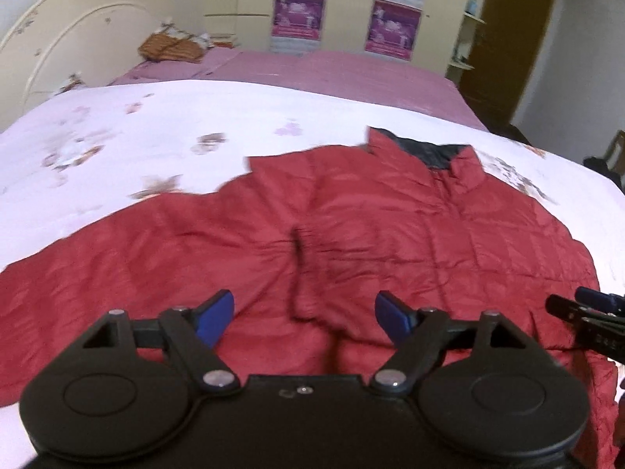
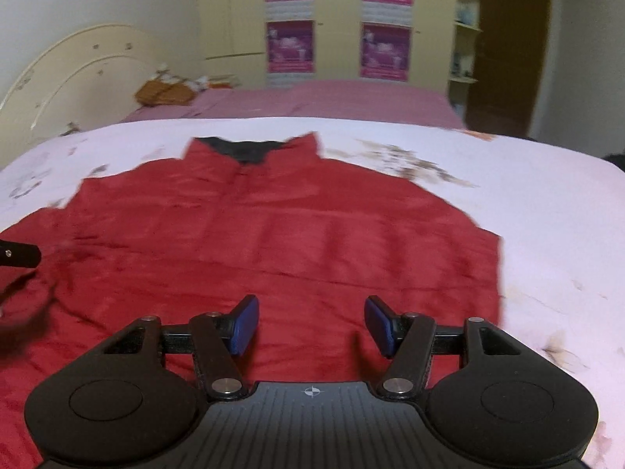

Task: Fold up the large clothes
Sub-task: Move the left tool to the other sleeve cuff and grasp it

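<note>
My red quilted puffer jacket (image 1: 351,234) lies spread flat, collar toward the top of the frame, on the white flowered bed cover (image 1: 156,125), so my left gripper (image 1: 304,316) and right gripper (image 2: 311,322) hover over it with jaws released, holding nothing.

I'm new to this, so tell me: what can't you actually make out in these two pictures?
- Red jacket's near hem: both views, hidden behind the left gripper and right gripper.
- Purple posters: both views, text blurred.
- Orange bundle beyond the floral sheet: too small to identify.
</note>
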